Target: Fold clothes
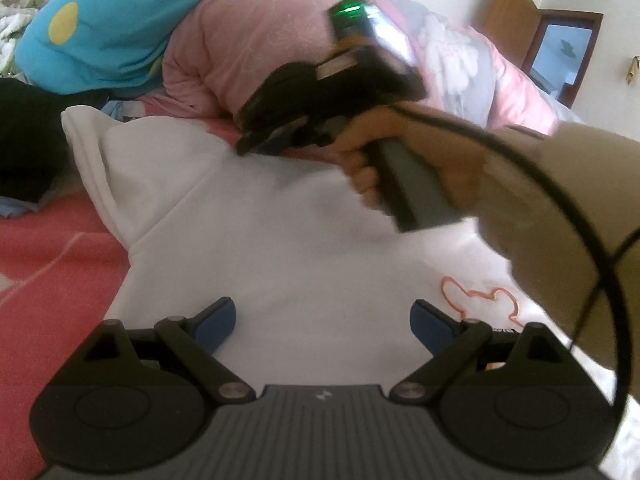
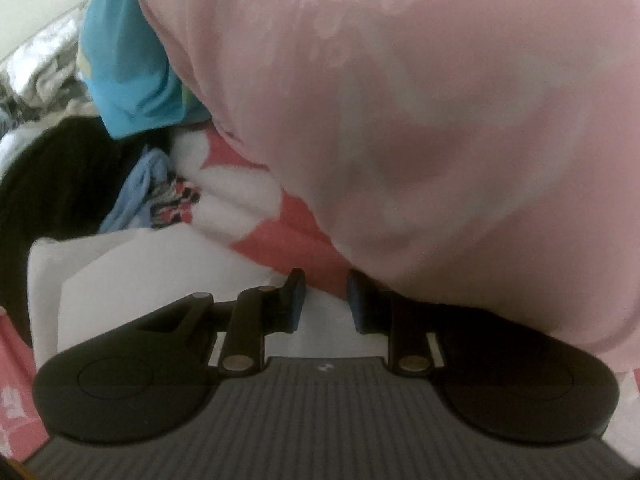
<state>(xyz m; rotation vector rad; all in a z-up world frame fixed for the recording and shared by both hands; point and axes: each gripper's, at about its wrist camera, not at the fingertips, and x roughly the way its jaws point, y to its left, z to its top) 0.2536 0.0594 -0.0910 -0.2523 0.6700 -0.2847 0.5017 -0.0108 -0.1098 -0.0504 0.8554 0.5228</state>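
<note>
White hoodie point(image 1: 280, 216), one garment, lies flat on the bed's red sheet point(image 1: 48, 264), an orange cartoon outline point(image 1: 480, 296) on its right side. Left gripper point(image 1: 323, 318) hovers over it, fingers spread, empty. Right gripper point(image 2: 325, 300) at the hoodie's far edge: fingers narrowly apart, nothing visibly pinched. Pink quilt point(image 1: 248, 40) beyond. No readable writing.

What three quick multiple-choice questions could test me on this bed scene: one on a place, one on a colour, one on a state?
1. Where does the white garment lie?
A. on the red bedsheet
B. on a chair
C. on the floor

2. What colour is the big quilt behind it?
A. green
B. pink
C. black

3. How does the left tool stand?
A. clamped on cloth
B. open, empty
C. out of sight

Key: 1 A, red sheet shows beside it; 2 B, pink folds fill the right tool's view; 3 B, its blue pads stand wide apart.
</note>
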